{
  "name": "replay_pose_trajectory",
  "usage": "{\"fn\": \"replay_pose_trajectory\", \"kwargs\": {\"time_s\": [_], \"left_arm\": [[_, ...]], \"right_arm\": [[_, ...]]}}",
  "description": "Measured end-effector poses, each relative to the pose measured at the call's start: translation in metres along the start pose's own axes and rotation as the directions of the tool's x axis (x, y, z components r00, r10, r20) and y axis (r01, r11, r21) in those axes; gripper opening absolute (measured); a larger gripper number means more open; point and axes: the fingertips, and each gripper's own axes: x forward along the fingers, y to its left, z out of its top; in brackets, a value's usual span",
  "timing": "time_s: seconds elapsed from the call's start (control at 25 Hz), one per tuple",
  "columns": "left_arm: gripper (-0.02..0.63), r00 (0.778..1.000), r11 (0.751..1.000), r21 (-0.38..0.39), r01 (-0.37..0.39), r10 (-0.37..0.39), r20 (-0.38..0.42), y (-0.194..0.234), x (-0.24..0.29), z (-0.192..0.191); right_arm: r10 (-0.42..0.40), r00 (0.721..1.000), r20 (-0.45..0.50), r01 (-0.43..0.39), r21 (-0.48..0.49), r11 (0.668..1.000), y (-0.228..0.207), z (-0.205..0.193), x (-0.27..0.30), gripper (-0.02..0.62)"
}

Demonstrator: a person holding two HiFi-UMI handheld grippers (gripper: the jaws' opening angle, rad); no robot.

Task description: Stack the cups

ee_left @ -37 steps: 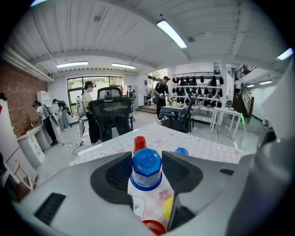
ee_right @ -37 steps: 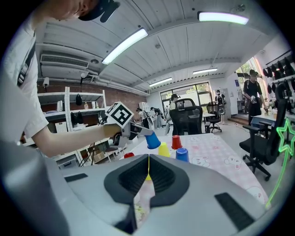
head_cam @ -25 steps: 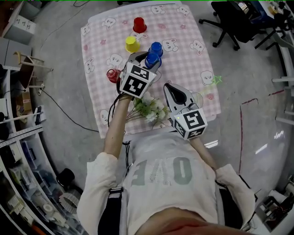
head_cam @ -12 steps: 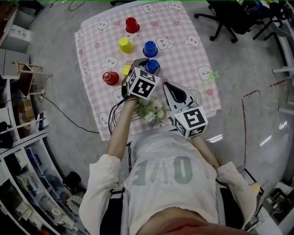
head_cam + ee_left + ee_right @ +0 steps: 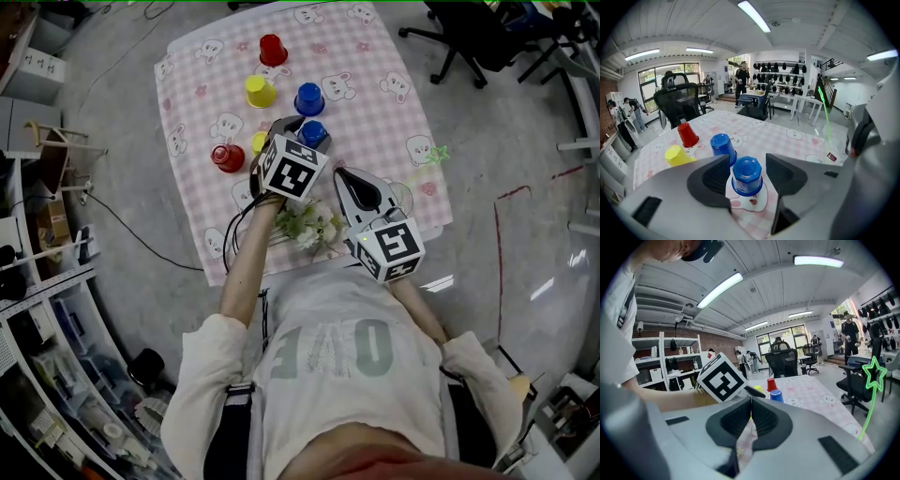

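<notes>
My left gripper (image 5: 306, 131) (image 5: 747, 163) holds an upside-down blue cup (image 5: 314, 135) (image 5: 746, 176) between wide-set jaws, pads at its sides. The cup is low over the pink checked cloth (image 5: 375, 122); I cannot tell if it touches. A second blue cup (image 5: 308, 98) (image 5: 723, 146), a yellow cup (image 5: 259, 90) (image 5: 678, 155) and a red cup (image 5: 273, 49) (image 5: 687, 134) stand upside down beyond it. Another yellow cup (image 5: 259, 142) and a red cup (image 5: 227, 157) sit left of the gripper. My right gripper (image 5: 347, 178) (image 5: 750, 405) is shut and empty, nearer me.
A bunch of white flowers (image 5: 307, 223) lies at the table's near edge between my arms. A green star wand (image 5: 434, 157) rests at the right edge. Office chairs (image 5: 469, 42) stand beyond the table's far right corner. Shelves (image 5: 37, 309) line the left.
My left gripper has shifted a little right and toward me with the blue cup, drawing it away from the other blue cup and uncovering a yellow cup. The right gripper has stayed put.
</notes>
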Motion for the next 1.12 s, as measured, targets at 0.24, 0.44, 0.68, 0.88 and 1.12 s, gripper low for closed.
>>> {"fn": "replay_pose_trajectory", "kwargs": {"time_s": [0.24, 0.44, 0.68, 0.88, 1.12], "left_arm": [[0.221, 0.993, 0.999, -0.029, -0.025, 0.028, 0.117, 0.008, -0.023, 0.04], [0.221, 0.981, 0.992, -0.055, -0.115, 0.122, 0.153, 0.041, -0.015, 0.067], [0.22, 0.987, 0.986, -0.062, -0.153, 0.156, 0.045, 0.065, 0.03, 0.056], [0.219, 0.985, 0.985, -0.035, -0.17, 0.169, -0.023, 0.068, 0.049, 0.041], [0.219, 0.984, 0.985, -0.014, -0.17, 0.169, -0.053, 0.072, 0.059, 0.039]], "right_arm": [[-0.004, 1.0, 0.011, 0.004, 0.001, 1.0, -0.002, 0.001, -0.003, 0.029], [-0.017, 1.0, 0.014, 0.017, 0.014, 1.0, -0.005, 0.0, -0.006, 0.029], [-0.051, 0.998, 0.022, 0.05, 0.04, 0.998, -0.017, -0.001, -0.013, 0.029], [-0.089, 0.996, 0.022, 0.088, 0.069, 0.994, -0.031, -0.006, -0.02, 0.029], [-0.122, 0.992, 0.029, 0.119, 0.09, 0.989, -0.043, -0.008, -0.023, 0.029]]}}
